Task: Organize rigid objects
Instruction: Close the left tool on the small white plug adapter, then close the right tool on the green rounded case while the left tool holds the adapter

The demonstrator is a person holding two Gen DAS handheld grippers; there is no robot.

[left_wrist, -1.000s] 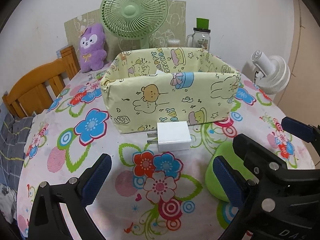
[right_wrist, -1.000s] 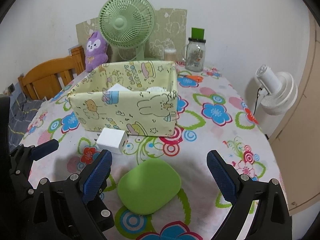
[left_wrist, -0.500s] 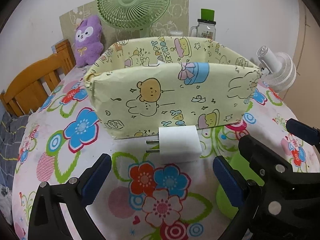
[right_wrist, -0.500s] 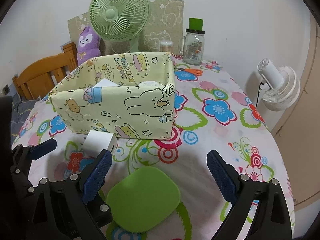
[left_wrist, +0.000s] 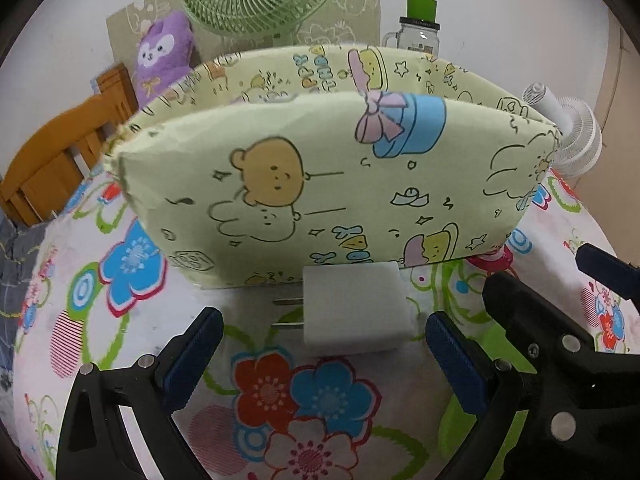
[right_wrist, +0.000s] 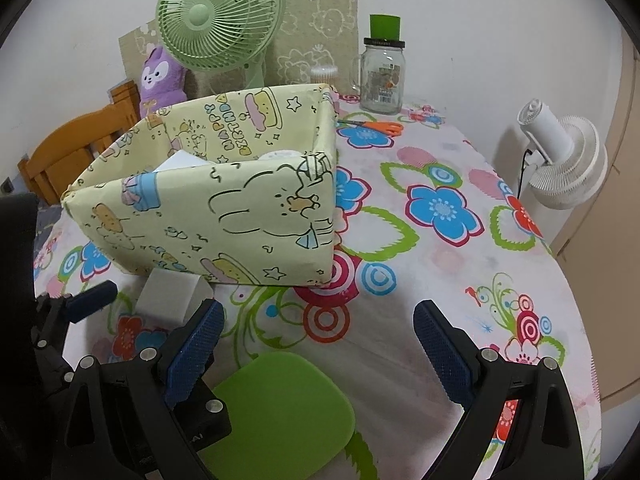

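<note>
Jaws, left gripper: spread wide, nothing held; blue pads flank the white charger without touching it.
Jaws, right gripper: spread wide, nothing held; the green case lies just below and between the fingers.
White charger: lies flat on the tablecloth, two prongs pointing left, its far edge just beside the foot of the box's front wall; in the right wrist view it shows at the box's near left corner.
Green case: rounded, flat, on the tablecloth in front of the box, apart from the charger; its left edge is hidden by the right gripper's finger.
Box: open-topped, wrapped in pale yellow cartoon paper; white items inside, too hidden to tell what.
Tablecloth: white with bright flowers.
Background: green fan, purple plush, glass jar with green lid, orange scissors, white fan, wooden chair.
</note>
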